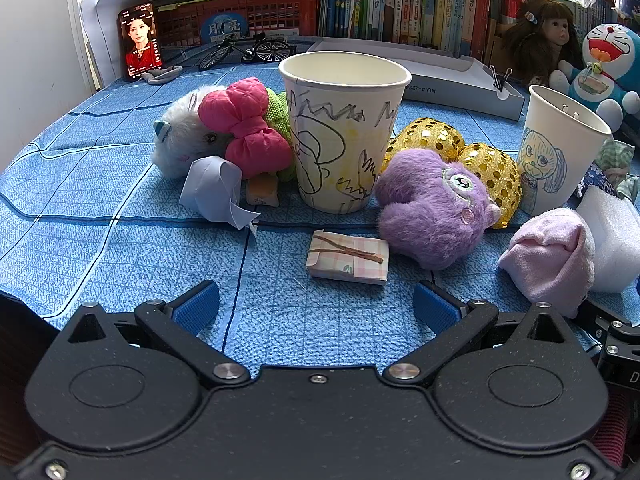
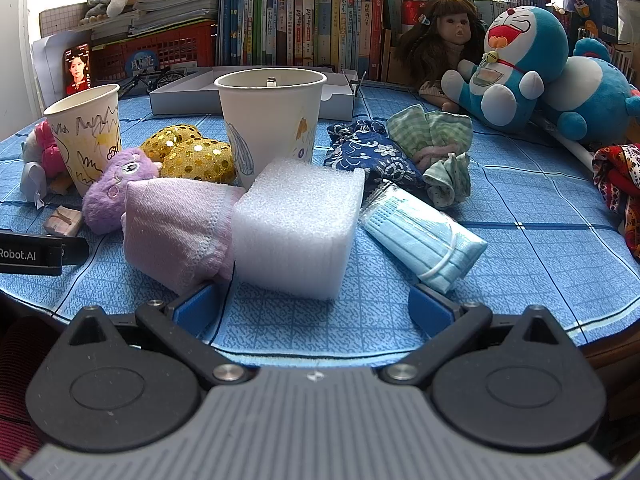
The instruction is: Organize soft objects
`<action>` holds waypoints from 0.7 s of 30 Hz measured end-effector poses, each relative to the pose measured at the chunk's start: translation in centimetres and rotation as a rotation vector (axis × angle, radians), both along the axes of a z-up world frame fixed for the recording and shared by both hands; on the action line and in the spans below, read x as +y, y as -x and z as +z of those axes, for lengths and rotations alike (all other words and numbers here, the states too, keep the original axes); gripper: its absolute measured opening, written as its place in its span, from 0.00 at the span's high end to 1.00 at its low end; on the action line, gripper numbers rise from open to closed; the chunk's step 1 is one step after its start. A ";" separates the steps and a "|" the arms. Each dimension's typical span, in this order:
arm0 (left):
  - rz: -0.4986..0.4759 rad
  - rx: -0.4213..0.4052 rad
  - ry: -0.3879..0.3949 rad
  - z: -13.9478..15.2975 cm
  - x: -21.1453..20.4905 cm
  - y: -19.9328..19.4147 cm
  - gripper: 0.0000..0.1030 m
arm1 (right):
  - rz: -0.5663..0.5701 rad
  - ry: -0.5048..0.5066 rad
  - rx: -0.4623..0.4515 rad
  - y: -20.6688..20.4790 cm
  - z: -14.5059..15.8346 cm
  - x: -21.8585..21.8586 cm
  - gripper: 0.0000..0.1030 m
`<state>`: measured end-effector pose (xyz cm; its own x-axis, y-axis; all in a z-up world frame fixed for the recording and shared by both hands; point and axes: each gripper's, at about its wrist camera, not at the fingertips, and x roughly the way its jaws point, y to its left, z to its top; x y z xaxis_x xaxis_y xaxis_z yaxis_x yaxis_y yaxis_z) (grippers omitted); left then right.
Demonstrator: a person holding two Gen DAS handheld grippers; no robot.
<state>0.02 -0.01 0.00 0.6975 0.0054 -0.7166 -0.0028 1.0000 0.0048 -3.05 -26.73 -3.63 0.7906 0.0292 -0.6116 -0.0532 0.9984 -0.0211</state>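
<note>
My left gripper (image 1: pixel 316 308) is open and empty, low over the blue cloth, just short of a small pink folded packet (image 1: pixel 347 262). Beyond stand a scribbled paper cup (image 1: pixel 342 128), a purple plush (image 1: pixel 434 208), a gold sequin bow (image 1: pixel 460 148), a pink bow (image 1: pixel 244 128) and a white furry toy (image 1: pixel 184 140). My right gripper (image 2: pixel 316 306) is open and empty in front of a white foam block (image 2: pixel 298 224). A pink sock (image 2: pixel 176 228) lies left of the block, a pack of blue masks (image 2: pixel 424 236) to its right.
A second paper cup (image 2: pixel 272 120) stands behind the foam block. Blue floral cloth (image 2: pixel 372 152) and green checked cloth (image 2: pixel 440 144) lie behind the masks. A doll (image 2: pixel 444 40) and Doraemon plush (image 2: pixel 516 60) sit at the back right before books. A grey box (image 1: pixel 452 80) lies behind the cups.
</note>
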 end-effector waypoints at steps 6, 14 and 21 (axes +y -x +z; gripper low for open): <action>0.000 0.000 0.000 0.0 0.0 0.0 0.00 | -0.001 0.000 0.000 0.2 0.1 0.2 0.00; 0.000 0.000 0.000 0.0 0.0 0.0 0.00 | -0.002 0.001 -0.001 0.1 0.0 0.1 0.00; 0.000 -0.001 -0.001 0.0 0.0 0.0 0.00 | -0.002 0.001 -0.001 0.1 0.0 0.2 0.00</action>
<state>0.01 -0.01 -0.01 0.6982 0.0059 -0.7159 -0.0026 1.0000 0.0058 -3.15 -26.54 -3.66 0.7916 0.0266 -0.6105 -0.0508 0.9985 -0.0223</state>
